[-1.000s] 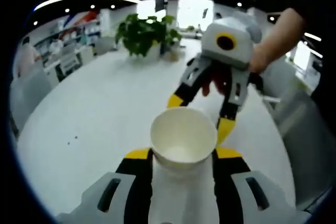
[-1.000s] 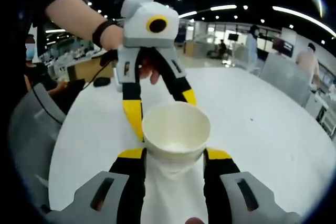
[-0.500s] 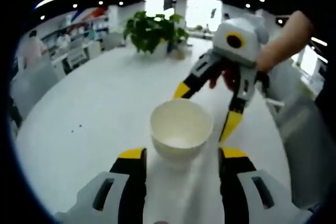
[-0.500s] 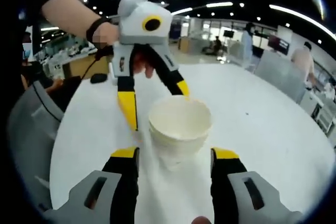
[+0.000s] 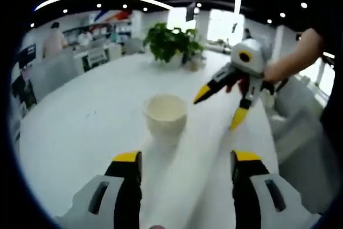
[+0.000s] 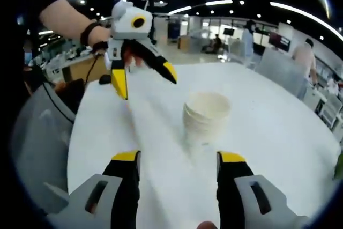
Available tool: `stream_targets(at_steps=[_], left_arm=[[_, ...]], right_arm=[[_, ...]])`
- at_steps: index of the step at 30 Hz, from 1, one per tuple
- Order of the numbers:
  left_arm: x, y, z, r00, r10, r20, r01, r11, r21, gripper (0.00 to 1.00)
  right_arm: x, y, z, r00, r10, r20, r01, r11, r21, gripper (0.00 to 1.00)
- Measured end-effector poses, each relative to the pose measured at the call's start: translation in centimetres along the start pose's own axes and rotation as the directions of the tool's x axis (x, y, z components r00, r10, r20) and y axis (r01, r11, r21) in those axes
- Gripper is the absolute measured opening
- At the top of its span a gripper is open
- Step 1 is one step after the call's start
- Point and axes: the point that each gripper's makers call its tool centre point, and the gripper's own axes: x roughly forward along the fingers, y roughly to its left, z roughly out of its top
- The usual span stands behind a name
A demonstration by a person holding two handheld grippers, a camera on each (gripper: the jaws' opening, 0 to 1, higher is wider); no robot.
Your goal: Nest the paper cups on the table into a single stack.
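Now both grippers are hovering over a white tabletop (image 5: 80,116), each with its fingers spread wide and holding nothing. In the left gripper view, the left gripper (image 5: 186,163) is pointing toward a stack of paper cups (image 5: 165,116) standing upright on the tabletop, well ahead of the yellow fingertips. The right gripper (image 5: 222,100) is hanging just beyond and beside the stack, clear of it. In the right gripper view, the same stack of paper cups (image 6: 206,116) is standing ahead of the right gripper (image 6: 179,163), with the left gripper (image 6: 143,76) raised off to one side.

Stepped rims are showing down the stack's side, so several cups are nested; the blur is making an exact count impossible, perhaps three or four. One stack is visible, with no loose cups visible around it, so the nesting looks finished.

Judging the risk: the stack is light and free-standing, so a careless sweep of either gripper's spread fingers could be tipping it over. A potted plant (image 5: 170,44) is sitting farther back on the tabletop.
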Motion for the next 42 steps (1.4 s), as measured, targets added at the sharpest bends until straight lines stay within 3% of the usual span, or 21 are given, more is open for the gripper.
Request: stream_targets(at_steps=[5,16,21,22,23,27,30,33,37,42], left_arm=[[-2.2,-2.0,-0.3,0.999,0.026,0.025,-0.026,1.0,-0.017,0.7],[-4.6,-5.5,-0.3,0.993,0.089,0.08,-0.085,0.995,-0.053,0.85],[-5.4,-6.7,-0.4,0.988,0.115,0.099,-0.108,0.992,-0.068,0.94],[-5.6,-7.0,0.1,0.984,0.117,0.134,-0.108,0.991,-0.073,0.96],[-5.8,-7.3,0.5,0.98,0.121,0.159,-0.111,0.991,-0.071,0.98],[-6.8,-8.5,0.5,0.976,0.135,0.17,-0.128,0.99,-0.051,0.98],[-7.7,-8.9,0.6,0.969,0.153,0.192,-0.144,0.988,-0.062,0.98],[-8.7,-8.9,0.6,0.96,0.184,0.21,-0.178,0.983,-0.047,0.98],[-9.8,-8.6,0.8,0.945,0.239,0.222,-0.239,0.971,-0.03,0.98],[-10.3,-8.9,0.7,0.938,0.259,0.228,-0.254,0.966,-0.053,0.98]], right_arm=[[-2.0,1.3,0.0,1.0,-0.01,0.0,0.01,1.0,-0.008,0.58],[-6.3,3.4,0.4,0.998,-0.049,0.045,0.048,0.999,0.022,0.69],[-7.3,4.2,0.3,0.996,-0.061,0.069,0.057,0.997,0.057,0.81],[-7.4,4.3,0.2,0.996,-0.061,0.071,0.056,0.996,0.069,0.85],[-7.6,4.4,0.1,0.995,-0.062,0.073,0.056,0.995,0.083,0.88],[-8.7,4.5,-0.4,0.994,-0.074,0.086,0.066,0.993,0.097,0.95],[-9.9,4.2,-0.7,0.991,-0.092,0.096,0.08,0.989,0.121,1.0],[-11.2,3.9,-0.8,0.983,-0.111,0.149,0.087,0.983,0.16,1.0],[-12.2,3.7,-1.5,0.982,-0.135,0.135,0.112,0.98,0.165,1.0],[-12.5,3.9,-2.0,0.98,-0.147,0.137,0.124,0.979,0.163,1.0]])
